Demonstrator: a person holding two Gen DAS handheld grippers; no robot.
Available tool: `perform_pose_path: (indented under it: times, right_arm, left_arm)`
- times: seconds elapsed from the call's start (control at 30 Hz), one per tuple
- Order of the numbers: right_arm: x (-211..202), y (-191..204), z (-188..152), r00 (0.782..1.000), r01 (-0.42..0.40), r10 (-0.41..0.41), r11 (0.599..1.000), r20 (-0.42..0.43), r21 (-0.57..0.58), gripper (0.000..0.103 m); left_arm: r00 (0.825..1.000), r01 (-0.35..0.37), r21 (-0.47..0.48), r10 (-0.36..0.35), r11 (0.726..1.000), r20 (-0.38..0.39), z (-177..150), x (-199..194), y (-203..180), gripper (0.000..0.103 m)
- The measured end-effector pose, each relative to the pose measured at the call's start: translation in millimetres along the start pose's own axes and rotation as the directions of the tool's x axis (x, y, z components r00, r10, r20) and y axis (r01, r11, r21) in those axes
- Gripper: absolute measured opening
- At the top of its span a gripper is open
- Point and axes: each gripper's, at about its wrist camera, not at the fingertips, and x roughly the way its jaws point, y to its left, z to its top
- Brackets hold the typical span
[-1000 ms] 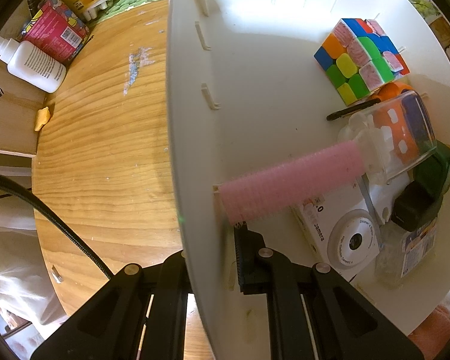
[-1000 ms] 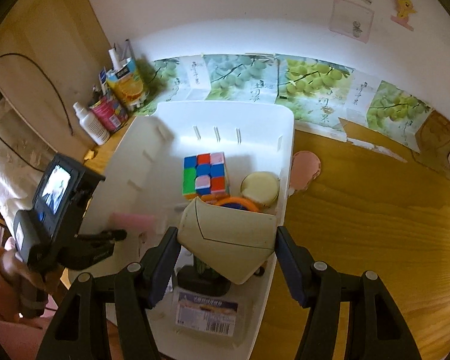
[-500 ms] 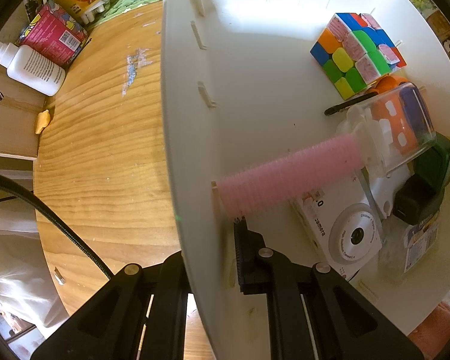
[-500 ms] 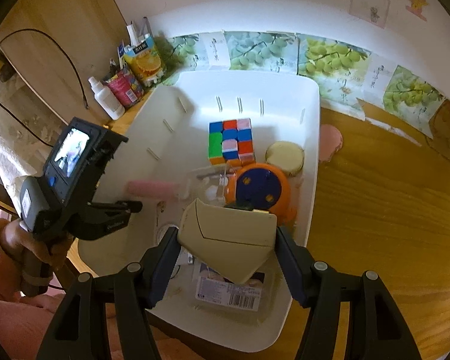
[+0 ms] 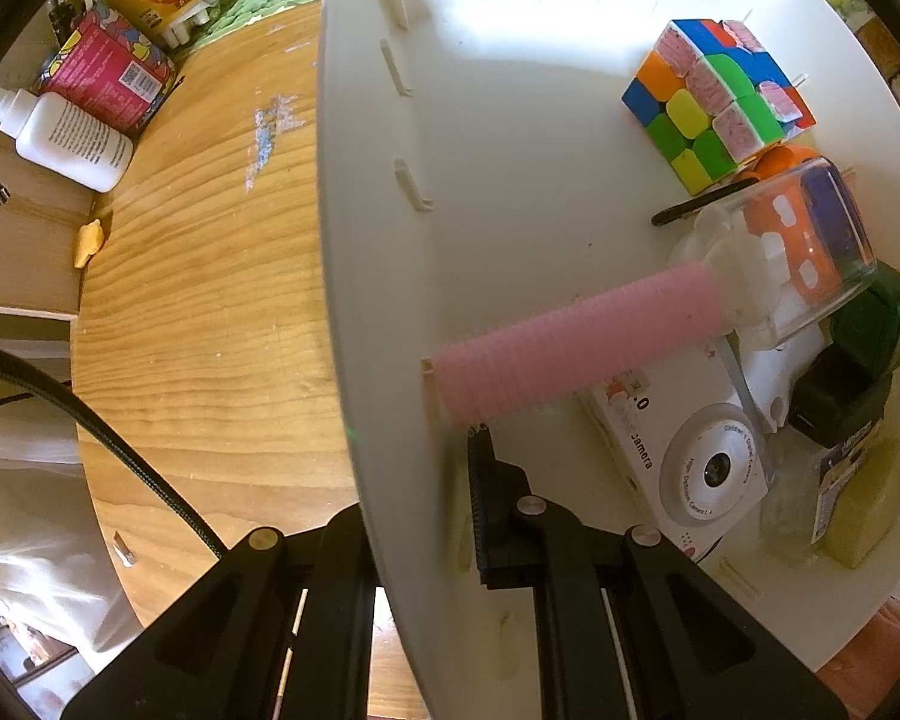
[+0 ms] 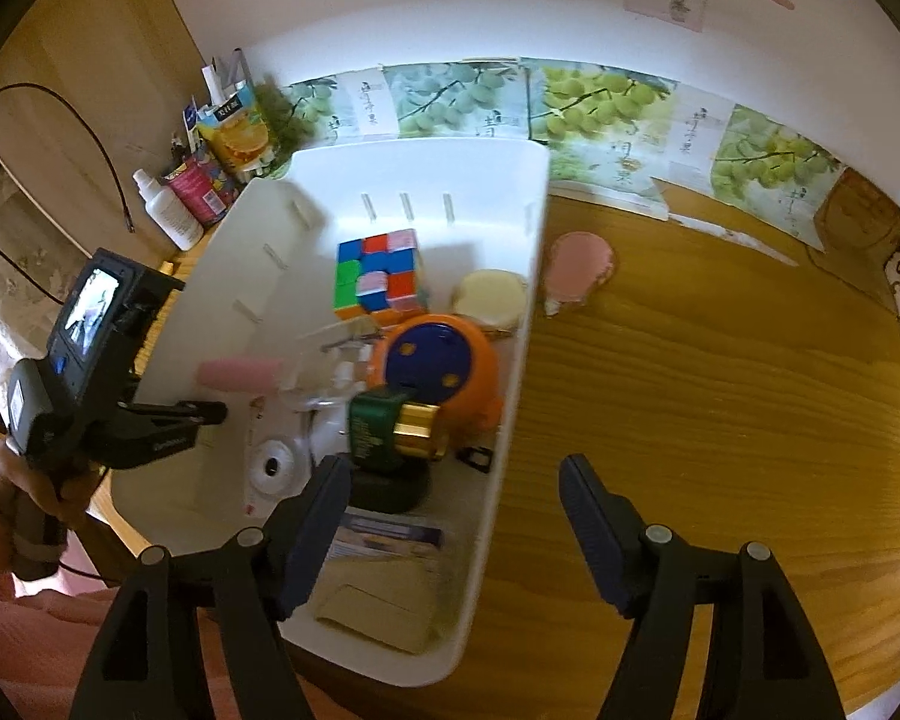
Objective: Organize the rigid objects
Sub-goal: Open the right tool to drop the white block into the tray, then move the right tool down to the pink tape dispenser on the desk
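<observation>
A white bin (image 6: 513,384) stands on the wooden table. My left gripper (image 5: 414,480) is shut on the bin's left wall (image 5: 354,240), one finger inside and one outside. The bin holds a colour cube (image 6: 378,273), an orange and blue round toy (image 6: 432,360), a green bottle (image 6: 384,426), a pink roller (image 5: 576,342) and a white toy camera (image 5: 702,468). A beige box (image 6: 378,606) lies loose at the bin's near end. Above the bin's near right rim my right gripper (image 6: 450,480) has its jaws opening, with nothing pressed between the pads.
A white squeeze bottle (image 6: 171,213), a red pack (image 5: 108,72) and a juice carton (image 6: 234,132) crowd the table's back left corner. A pink flat object (image 6: 579,267) lies just right of the bin. Bare wood (image 6: 720,420) stretches to the right.
My right gripper has let go of the beige box, which now lies in the bin's near end, and its jaws stand wider. The left gripper keeps its hold on the bin wall.
</observation>
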Motion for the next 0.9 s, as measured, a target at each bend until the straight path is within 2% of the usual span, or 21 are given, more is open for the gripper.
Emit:
perform_pose_path:
  times: [0.17,0.37,0.57,0.7,0.9]
  right_arm:
    - [-4,-20,0,0.999,0.035,-0.034,0.997,0.019,-0.063,0.073]
    - [-12,-42,6,0.998,0.040,-0.029,0.982,0.063,-0.183,0.073]
    - [-8,-61,19,0.997,0.022,0.005,0.944,0.081,-0.329,0.073]
    - [-2,-72,30,0.993,0.005,0.045,0.912,0.111,-0.411,0.081]
    - [18,-87,52,0.987,-0.019,0.098,0.863,0.131,-0.505,0.081]
  left_arm:
    - [1.000,-0.023,-0.005,0.023,1.000,-0.003,2,0,-3,0.010]
    - [0.999,-0.043,-0.030,0.043,0.999,0.006,5,-2,-6,0.010]
    - [0.998,-0.066,-0.050,0.067,0.997,0.013,3,-5,-8,0.011]
    - [0.997,-0.076,-0.079,0.079,0.994,0.028,0,-7,-8,0.012]
    - [0.994,-0.097,-0.094,0.101,0.991,0.046,-5,-9,-13,0.013]
